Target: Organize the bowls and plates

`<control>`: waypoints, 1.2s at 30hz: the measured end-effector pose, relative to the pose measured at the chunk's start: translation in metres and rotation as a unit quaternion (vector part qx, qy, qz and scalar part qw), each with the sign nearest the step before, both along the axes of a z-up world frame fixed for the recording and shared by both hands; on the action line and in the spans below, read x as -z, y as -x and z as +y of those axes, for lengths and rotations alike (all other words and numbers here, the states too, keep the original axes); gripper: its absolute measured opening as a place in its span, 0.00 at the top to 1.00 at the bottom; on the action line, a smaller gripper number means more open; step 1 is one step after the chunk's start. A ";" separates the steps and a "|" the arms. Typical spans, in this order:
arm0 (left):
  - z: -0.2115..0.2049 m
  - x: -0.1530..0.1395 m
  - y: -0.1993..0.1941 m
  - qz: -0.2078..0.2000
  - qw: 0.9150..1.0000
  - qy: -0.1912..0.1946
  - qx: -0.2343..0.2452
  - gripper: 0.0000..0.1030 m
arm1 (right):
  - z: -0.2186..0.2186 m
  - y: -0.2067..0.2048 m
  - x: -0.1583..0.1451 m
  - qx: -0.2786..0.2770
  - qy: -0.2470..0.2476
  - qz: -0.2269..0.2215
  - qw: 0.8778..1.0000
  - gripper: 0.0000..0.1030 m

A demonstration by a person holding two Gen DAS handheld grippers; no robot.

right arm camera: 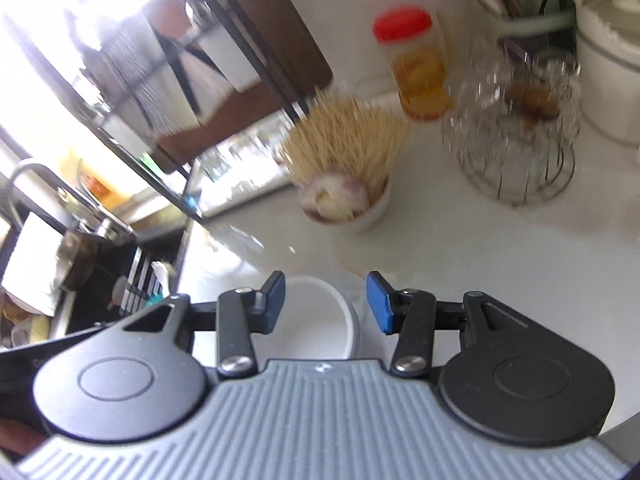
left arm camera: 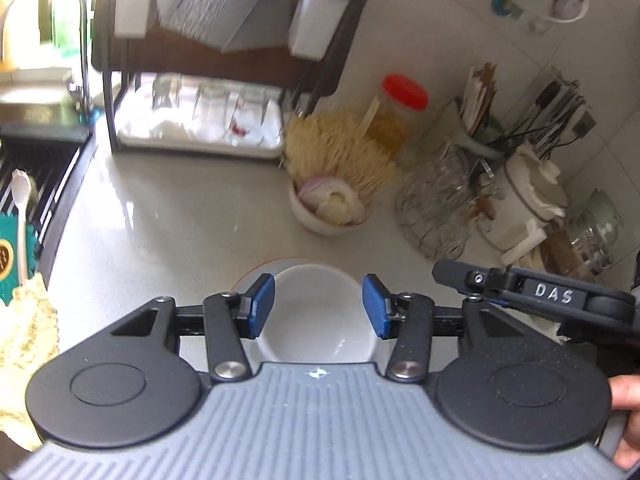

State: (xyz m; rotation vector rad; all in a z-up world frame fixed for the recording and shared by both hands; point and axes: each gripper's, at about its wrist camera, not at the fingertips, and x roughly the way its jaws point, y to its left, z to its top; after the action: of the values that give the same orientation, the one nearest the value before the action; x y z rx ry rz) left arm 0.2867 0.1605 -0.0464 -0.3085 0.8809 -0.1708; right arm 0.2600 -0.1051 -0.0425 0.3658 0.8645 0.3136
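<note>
Two views are given, and both show blue pads set apart with nothing pressed between them. Left wrist view: the left gripper [left arm camera: 319,306] is held open above a white bowl [left arm camera: 316,316], which is seen between and beyond the pads [left arm camera: 262,305] and untouched by them. The bowl appears to be nested on a plate or a second bowl, of which only a rim [left arm camera: 256,270] shows; which it is cannot be told. Both rest on the counter [left arm camera: 168,216], near a small bowl [left arm camera: 328,210] of garlic and toothpicks. A rack [left arm camera: 200,80] with glasses on its lower tray stands at the back, well apart from the bowl. The right gripper [left arm camera: 448,276] is seen edge-on at the right, so its opening cannot be read here. Right wrist view: the right gripper [right arm camera: 326,302] is also open and empty, over the same white bowl [right arm camera: 316,320]. A sink [right arm camera: 100,280] holding unidentified items lies to the left. Judged from this, one stacking step appears complete, with the bowl set down and released. Any transfer to the rack, and the handling of dishes at the sink, is judged to remain.
</note>
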 end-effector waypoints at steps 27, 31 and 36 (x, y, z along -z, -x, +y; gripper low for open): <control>-0.061 -0.073 0.188 -0.100 0.992 -0.045 -0.069 0.47 | -0.047 0.157 -0.071 -0.060 0.020 -0.144 0.988 0.52; -0.066 -0.073 0.206 -0.096 0.992 -0.046 -0.072 0.47 | -0.051 0.172 -0.068 -0.067 0.027 -0.139 0.988 0.52; -0.072 -0.065 0.220 -0.087 0.993 -0.047 -0.068 0.47 | -0.055 0.186 -0.064 -0.064 0.036 -0.138 0.988 0.52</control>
State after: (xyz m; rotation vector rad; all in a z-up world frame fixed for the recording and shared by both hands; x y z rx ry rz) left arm 0.0666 0.0884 0.0189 -0.2598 0.6902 -0.0287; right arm 0.0743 -0.1605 0.0215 0.1935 0.6263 0.4402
